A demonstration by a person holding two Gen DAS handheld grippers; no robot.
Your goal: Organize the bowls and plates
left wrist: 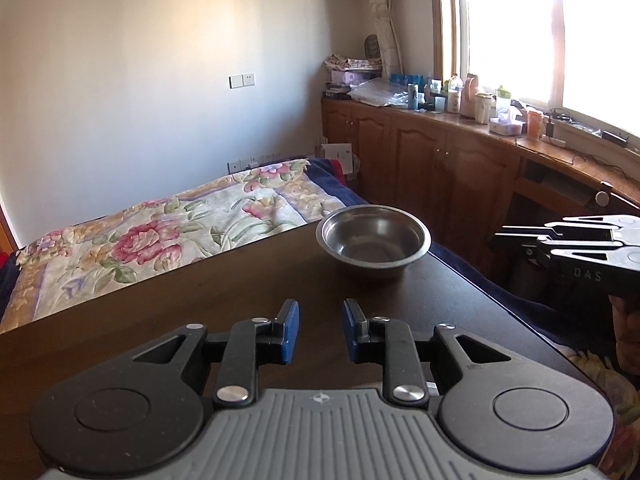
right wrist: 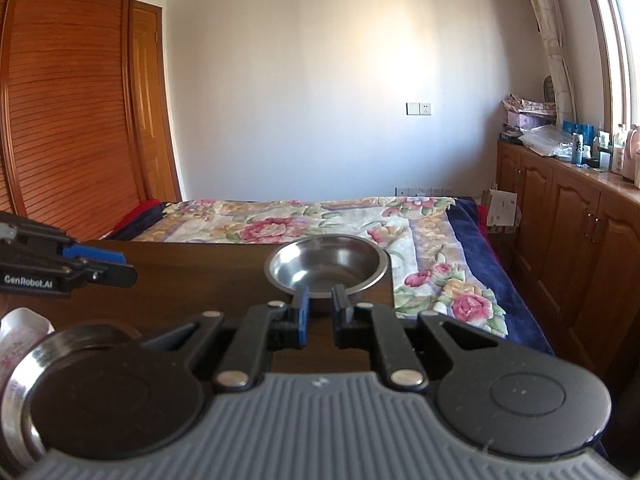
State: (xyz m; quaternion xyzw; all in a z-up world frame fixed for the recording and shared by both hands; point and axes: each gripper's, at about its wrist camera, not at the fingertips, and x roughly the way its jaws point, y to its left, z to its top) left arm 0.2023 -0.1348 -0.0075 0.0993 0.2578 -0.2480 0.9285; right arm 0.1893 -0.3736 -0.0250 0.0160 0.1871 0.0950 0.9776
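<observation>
The left gripper point(left wrist: 319, 330) hangs low over the dark brown desk point(left wrist: 200, 292). Its two blue pads point(left wrist: 290, 330) are a little apart, and only bare desk shows between them. It holds nothing.

The right gripper point(right wrist: 320, 316) is almost shut, with just a thin gap between its fingers. Nothing is in that gap. Its tips sit right in front of the near rim of a shiny metal bowl point(right wrist: 328, 264), but I cannot tell if they touch it.

At the bottom left of the right wrist view, a second metal dish point(right wrist: 18, 384) lies close by. Next to it is a white thing with pink marks point(right wrist: 22, 334), partly hidden.

The metal bowl stands upright and empty at the far corner of the desk. In the left wrist view it is well ahead of the left gripper.

Past the desk is a bed with a flowery blanket point(right wrist: 320, 220). Brown cupboards point(left wrist: 420, 160) run under the window, with bottles on top.
</observation>
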